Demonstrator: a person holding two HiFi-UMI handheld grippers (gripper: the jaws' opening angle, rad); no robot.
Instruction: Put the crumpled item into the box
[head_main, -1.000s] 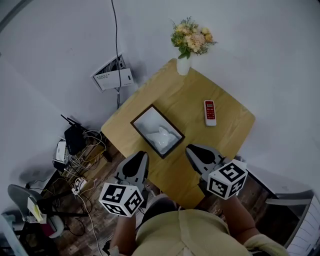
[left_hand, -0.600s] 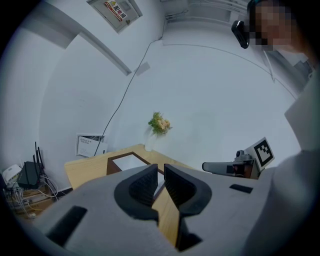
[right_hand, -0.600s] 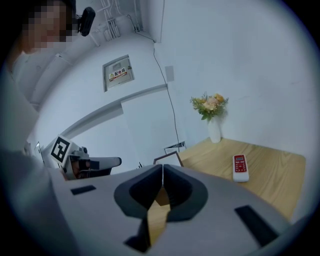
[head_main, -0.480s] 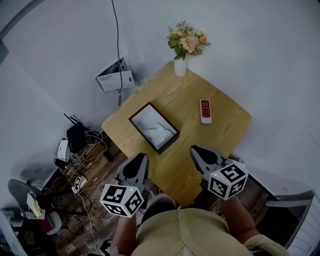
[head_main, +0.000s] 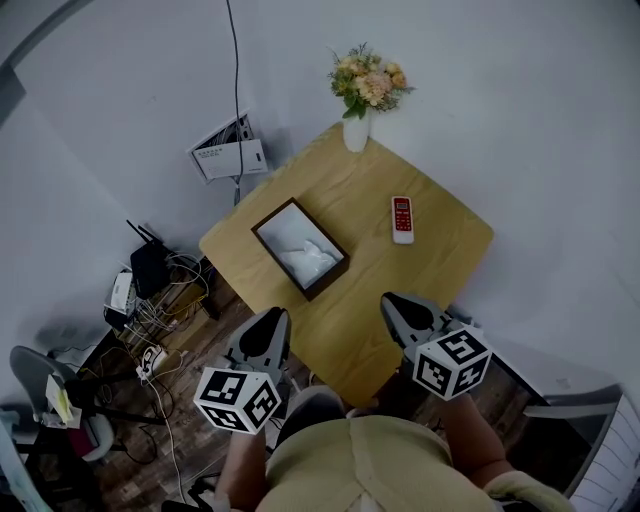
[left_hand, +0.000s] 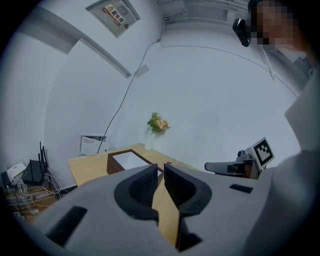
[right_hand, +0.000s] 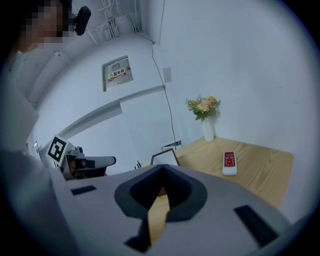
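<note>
Grippers easing back from light wooden table (head_main: 430, 262), left gripper (head_main: 268, 318) sitting barely parted, right gripper (head_main: 395, 303) pressing closed, crumpled white paper (head_main: 311, 258) lying in dark-brown open box (head_main: 262, 222).

The head view looks steeply down from high above, taking in the whole table (head_main: 430, 250), with the left gripper (head_main: 262, 335) and right gripper (head_main: 400, 312) at its near edge. Each gripper view sits low there, facing along its fingers (left_hand: 145, 182) across the tabletop toward the wall. All three views share the box (head_main: 279, 262) and flowers (head_main: 365, 80).
</note>
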